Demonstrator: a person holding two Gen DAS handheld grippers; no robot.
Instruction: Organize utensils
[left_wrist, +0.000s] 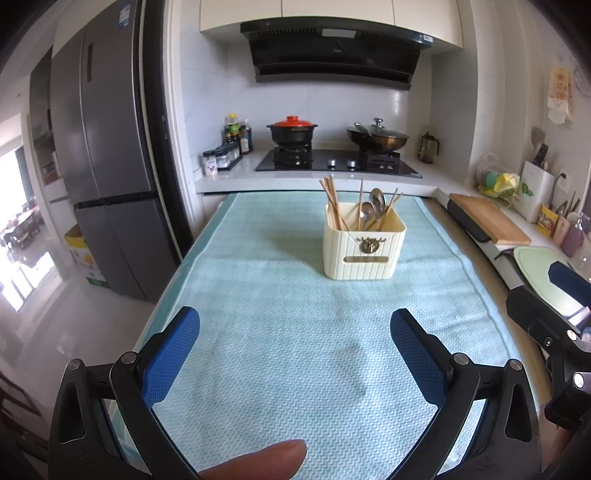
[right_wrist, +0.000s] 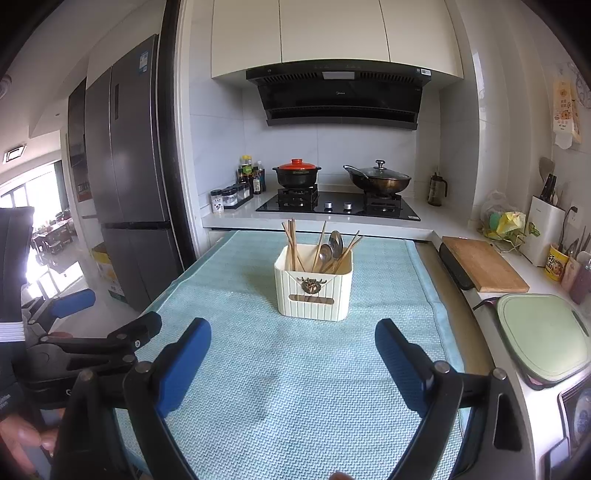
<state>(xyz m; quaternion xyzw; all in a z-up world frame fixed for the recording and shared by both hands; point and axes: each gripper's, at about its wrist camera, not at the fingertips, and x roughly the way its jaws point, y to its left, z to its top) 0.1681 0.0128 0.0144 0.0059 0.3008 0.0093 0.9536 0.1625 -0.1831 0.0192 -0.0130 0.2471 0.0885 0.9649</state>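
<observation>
Pale aqua cloth with a fine waffle weave (left_wrist: 295, 350) covers the whole tabletop in front of me, soft-looking and flat apart from one faint crease mark near the middle. On it, toward the far end and a little right of centre, stands the cream ribbed plastic utensil box (left_wrist: 364, 251), squarish with rounded corners, a small brass-coloured ornament and a slot on its front face. Out of its open top lean thin wooden chopsticks (left_wrist: 332, 201) in loose bunches and shiny steel spoons (left_wrist: 373, 206), bowls up, between them. My left gripper (left_wrist: 295, 354) hovers over the near part of the cloth with its blue dimpled pads (left_wrist: 173, 354) spread wide and nothing between them; my right gripper (right_wrist: 293, 363) is likewise held wide apart and empty, just beside it. The cloth between the tongs and the box is bare. Its left edge drops off toward a grey steel fridge (left_wrist: 110, 166); along its right edge runs a strip of bare tabletop, then a white counter carrying a flat wooden cutting board (right_wrist: 484, 266).
</observation>
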